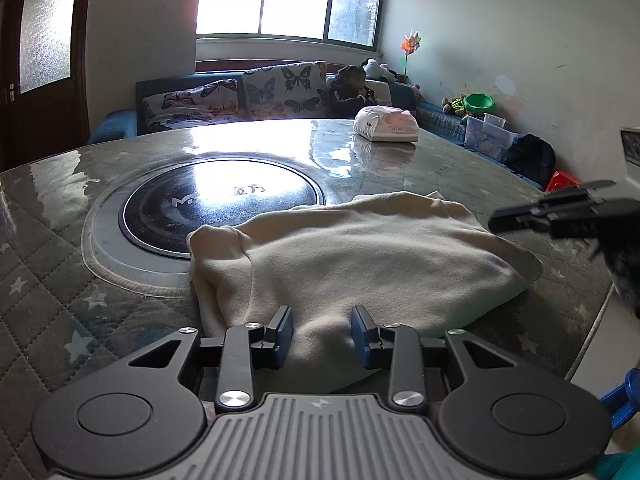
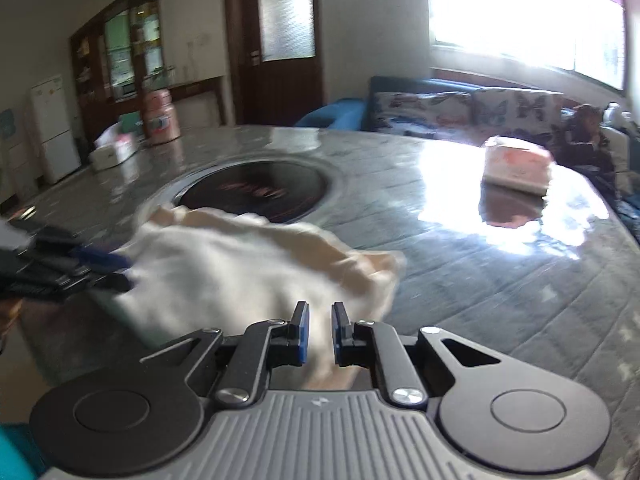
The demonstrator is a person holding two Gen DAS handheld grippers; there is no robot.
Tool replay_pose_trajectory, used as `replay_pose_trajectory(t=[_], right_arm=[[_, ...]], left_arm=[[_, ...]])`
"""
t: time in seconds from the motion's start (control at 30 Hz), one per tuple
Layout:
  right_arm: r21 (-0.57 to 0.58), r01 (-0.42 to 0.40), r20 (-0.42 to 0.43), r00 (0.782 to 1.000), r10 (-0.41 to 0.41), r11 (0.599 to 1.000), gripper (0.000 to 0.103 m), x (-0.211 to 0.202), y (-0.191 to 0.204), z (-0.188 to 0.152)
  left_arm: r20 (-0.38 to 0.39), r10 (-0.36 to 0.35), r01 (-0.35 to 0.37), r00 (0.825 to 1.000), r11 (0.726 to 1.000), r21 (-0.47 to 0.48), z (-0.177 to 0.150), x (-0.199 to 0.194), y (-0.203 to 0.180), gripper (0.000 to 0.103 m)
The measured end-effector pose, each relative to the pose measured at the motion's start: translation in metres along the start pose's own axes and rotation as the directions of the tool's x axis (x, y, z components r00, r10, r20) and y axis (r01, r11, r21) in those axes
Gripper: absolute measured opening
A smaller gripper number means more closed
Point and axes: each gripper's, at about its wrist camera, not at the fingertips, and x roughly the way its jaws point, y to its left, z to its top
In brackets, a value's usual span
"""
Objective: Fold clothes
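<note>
My left claw: wide, over cream garment on counter
My right claw: narrow gap, cloth between, grip unclear
Right view only: fridge

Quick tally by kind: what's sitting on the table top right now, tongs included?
Cream garment: 1
Tissue pack: 1
Inset round cooktop: 1
Tongs, left and right: 2
Total: 5
</note>
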Motion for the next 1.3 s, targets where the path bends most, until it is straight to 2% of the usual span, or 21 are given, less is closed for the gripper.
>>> replay_pose_trajectory(t=[0.1, 0.4, 0.5, 0.57, 0.8, 0.97, 1.07, 1.13, 1.3], right_arm=[[0.034, 0.032, -0.011, 0.999, -0.032, 0.999, 0.01, 0.012, -0.012, 0.004], [0.071, 0.052, -0.026, 0.998, -0.05, 0.996, 0.01, 0.041, -0.026, 0.005], [0.047, 0.072, -0.02, 0.997, -0.071, 0.996, 0.004, 0.041, -0.023, 0.006], [0.031, 0.085, -0.017, 0.996, -0.084, 0.996, 0.003, 0.041, -0.021, 0.006], [-0.025, 0.131, -0.001, 0.991, -0.132, 0.991, 0.004, 0.039, -0.015, 0.008], [-0.063, 0.163, 0.012, 0.987, -0.162, 0.985, 0.009, 0.038, -0.01, 0.01], [-0.068, 0.144, 0.032, 0.989, -0.142, 0.987, 0.009, 0.032, -0.01, 0.018], [-0.058, 0.102, 0.035, 0.994, -0.1, 0.993, 0.009, 0.032, -0.008, 0.024], [-0.051, 0.0, 0.015, 1.0, 0.001, 0.999, 0.009, 0.051, 0.004, 0.033]], left_arm=[[-0.001, -0.002, 0.002, 1.0, 1.0, -0.005, 0.0, 0.0, 0.001, 0.036], [-0.004, -0.007, 0.007, 1.0, 1.0, -0.008, 0.001, 0.002, 0.002, 0.036], [-0.006, -0.008, 0.008, 1.0, 1.0, -0.006, 0.001, 0.002, 0.002, 0.036], [-0.007, -0.01, 0.01, 1.0, 1.0, -0.005, 0.001, 0.002, 0.002, 0.036], [-0.01, -0.017, 0.017, 1.0, 1.0, -0.009, 0.001, 0.002, 0.003, 0.036], [-0.016, -0.034, 0.034, 0.999, 0.999, -0.033, 0.008, -0.001, 0.008, 0.036], [0.011, -0.035, 0.036, 0.999, 0.998, -0.042, 0.02, -0.001, 0.012, 0.036], [0.028, -0.027, 0.028, 0.999, 0.999, -0.041, 0.029, 0.002, 0.014, 0.036], [0.014, -0.006, 0.007, 1.0, 0.997, -0.082, 0.048, 0.029, 0.03, 0.034]])
